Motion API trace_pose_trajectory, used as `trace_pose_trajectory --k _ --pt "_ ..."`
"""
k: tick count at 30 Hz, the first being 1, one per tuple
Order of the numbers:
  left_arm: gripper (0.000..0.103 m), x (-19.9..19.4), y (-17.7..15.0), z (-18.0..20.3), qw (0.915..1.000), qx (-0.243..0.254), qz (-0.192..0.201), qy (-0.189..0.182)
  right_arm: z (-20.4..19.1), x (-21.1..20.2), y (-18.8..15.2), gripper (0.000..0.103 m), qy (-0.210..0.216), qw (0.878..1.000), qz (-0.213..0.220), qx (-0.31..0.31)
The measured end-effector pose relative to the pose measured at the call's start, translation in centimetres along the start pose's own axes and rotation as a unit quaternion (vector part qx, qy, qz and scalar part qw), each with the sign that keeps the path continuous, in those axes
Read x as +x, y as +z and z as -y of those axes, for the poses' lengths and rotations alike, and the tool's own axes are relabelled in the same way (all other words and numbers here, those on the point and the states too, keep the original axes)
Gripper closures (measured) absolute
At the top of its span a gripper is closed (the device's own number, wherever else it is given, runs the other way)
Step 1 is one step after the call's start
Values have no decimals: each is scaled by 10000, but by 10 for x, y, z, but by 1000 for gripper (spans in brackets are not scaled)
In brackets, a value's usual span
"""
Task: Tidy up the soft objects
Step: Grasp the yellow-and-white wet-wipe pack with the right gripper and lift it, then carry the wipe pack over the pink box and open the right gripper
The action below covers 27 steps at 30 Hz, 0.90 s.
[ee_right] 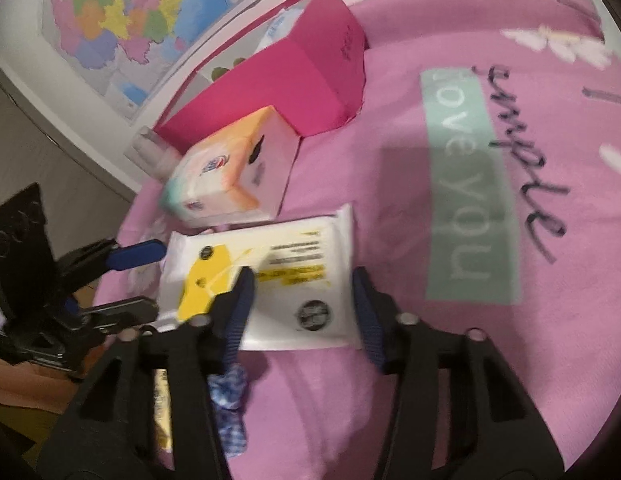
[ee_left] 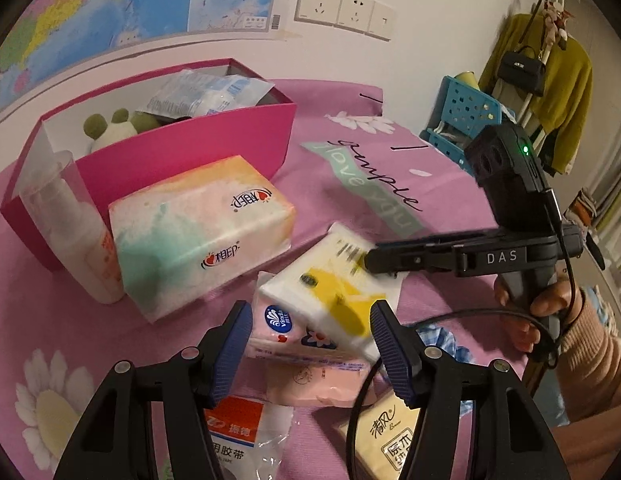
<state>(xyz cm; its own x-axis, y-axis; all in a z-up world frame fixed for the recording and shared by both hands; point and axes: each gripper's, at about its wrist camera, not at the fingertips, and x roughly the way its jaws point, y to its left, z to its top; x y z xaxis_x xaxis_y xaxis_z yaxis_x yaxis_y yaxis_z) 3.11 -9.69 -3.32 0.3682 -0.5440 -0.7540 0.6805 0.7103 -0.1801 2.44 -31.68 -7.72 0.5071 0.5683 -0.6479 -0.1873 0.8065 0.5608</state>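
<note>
A white and yellow wipes pack (ee_left: 334,284) (ee_right: 298,256) lies tilted on a pink Vinda tissue pack (ee_left: 278,328) on the pink bedspread. My right gripper (ee_right: 302,276) has the pack's near end between its blue pads and presses on it; in the left wrist view its tips (ee_left: 370,258) sit at the pack's blurred far edge. My left gripper (ee_left: 310,308) stands open, straddling both packs; from the right wrist view its fingers (ee_right: 160,276) flank the wipes pack's other end. A pink box (ee_left: 214,140) (ee_right: 294,92) behind holds a plush toy (ee_left: 110,124) and plastic packets.
A large pastel tissue pack (ee_left: 198,232) (ee_right: 230,176) and a clear-capped bottle (ee_left: 86,248) stand against the box. Near me lie a peach pack (ee_left: 318,384), a yellow tissue pack (ee_left: 390,436), a tape bag (ee_left: 238,436) and a blue checked scrunchie (ee_right: 230,400). A hand (ee_left: 550,304) holds the right gripper.
</note>
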Motion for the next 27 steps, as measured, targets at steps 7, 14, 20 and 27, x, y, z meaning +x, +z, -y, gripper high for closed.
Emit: trace_pose_trajectory --k 7,14,20,27 --pt "47 -2 -5 -6 9998 -120 -104 99 -2 2 -9 68 587 9982 16 121" --pt "59 -6 -7 -9 9996 -208 -108 140 4 9 -10 69 874 9956 -47 340" --pt "66 -16 1 -11 9995 -265 2 166 -11 -13 -8 83 678 9971 320 106" --pt "66 -43 29 -13 9981 -152 488 355 -50 -41 10 84 404 9956 760 -366"
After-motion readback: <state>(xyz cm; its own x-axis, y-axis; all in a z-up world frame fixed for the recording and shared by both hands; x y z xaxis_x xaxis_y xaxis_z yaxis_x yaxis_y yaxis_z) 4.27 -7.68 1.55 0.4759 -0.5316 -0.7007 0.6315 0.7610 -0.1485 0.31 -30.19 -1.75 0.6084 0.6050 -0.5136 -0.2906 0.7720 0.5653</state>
